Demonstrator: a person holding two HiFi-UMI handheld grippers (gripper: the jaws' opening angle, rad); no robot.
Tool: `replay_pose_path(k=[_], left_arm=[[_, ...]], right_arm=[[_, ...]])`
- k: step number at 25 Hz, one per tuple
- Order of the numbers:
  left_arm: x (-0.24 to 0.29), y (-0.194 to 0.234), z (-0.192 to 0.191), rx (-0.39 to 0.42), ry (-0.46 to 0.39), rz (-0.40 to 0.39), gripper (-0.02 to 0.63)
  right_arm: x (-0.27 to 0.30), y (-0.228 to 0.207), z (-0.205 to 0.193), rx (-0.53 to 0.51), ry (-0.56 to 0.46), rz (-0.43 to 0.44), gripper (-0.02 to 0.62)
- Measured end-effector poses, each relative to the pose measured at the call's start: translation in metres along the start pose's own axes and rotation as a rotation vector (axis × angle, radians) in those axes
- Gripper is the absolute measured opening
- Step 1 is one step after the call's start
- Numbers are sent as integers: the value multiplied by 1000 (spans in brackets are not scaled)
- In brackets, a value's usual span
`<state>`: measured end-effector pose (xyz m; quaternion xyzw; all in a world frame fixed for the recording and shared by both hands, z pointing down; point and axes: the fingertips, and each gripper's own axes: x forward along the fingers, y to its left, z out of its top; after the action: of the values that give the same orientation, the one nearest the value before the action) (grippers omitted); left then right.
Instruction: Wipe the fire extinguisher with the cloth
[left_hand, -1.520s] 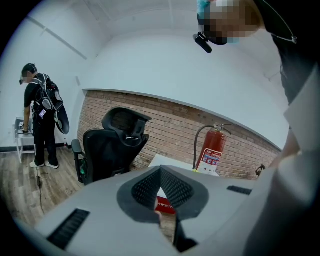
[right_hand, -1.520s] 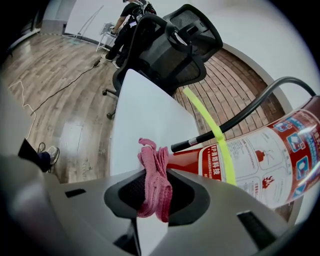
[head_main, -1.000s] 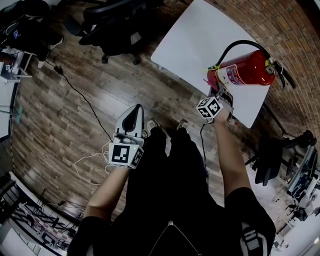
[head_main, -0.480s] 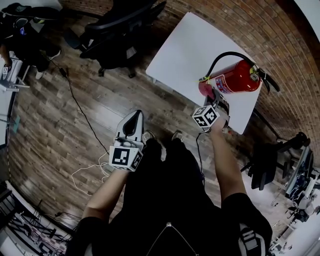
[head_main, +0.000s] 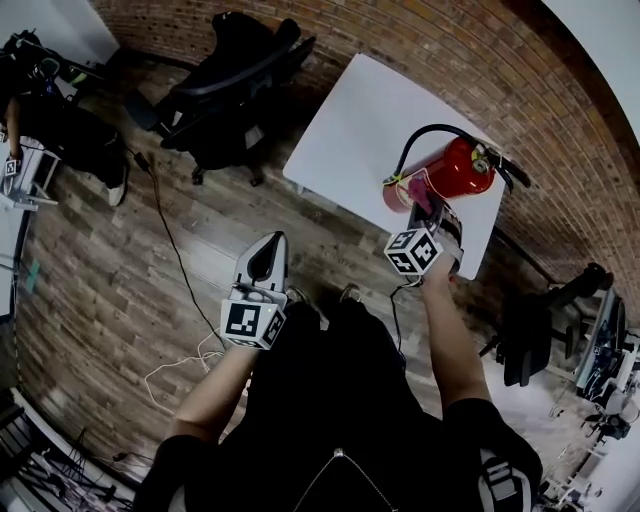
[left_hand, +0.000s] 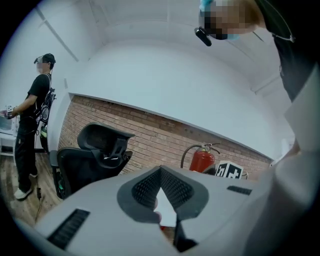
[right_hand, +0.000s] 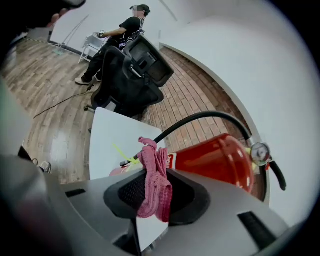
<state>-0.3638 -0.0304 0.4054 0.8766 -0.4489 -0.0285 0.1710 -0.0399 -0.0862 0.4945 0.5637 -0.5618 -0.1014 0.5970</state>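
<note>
- Fire extinguisher (head_main: 455, 172) lies on its side at the near right corner of the white table (head_main: 365, 105).
- Long axis runs across that corner: base toward the table's middle, valve and gauge toward the brick wall. The black hose arcs back over the body.
- Judged heavy, rigid and smooth-painted, so it may roll under a push. Steady it at the valve neck.
- Cloth (right_hand: 152, 182) is pink, limp and light. The right gripper (head_main: 432, 214) is clamped on its bunched middle, just beside the base.
- Left gripper (head_main: 266, 256) is low over the floor, jaws together, holding nothing.
</note>
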Motion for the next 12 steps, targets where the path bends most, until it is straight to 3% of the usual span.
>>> replay_pose_path(k=[12], left_arm=[[27,-33,20,10,-41,-102,31]], right_arm=[[-60,-79,19,29,-50,-107,110]])
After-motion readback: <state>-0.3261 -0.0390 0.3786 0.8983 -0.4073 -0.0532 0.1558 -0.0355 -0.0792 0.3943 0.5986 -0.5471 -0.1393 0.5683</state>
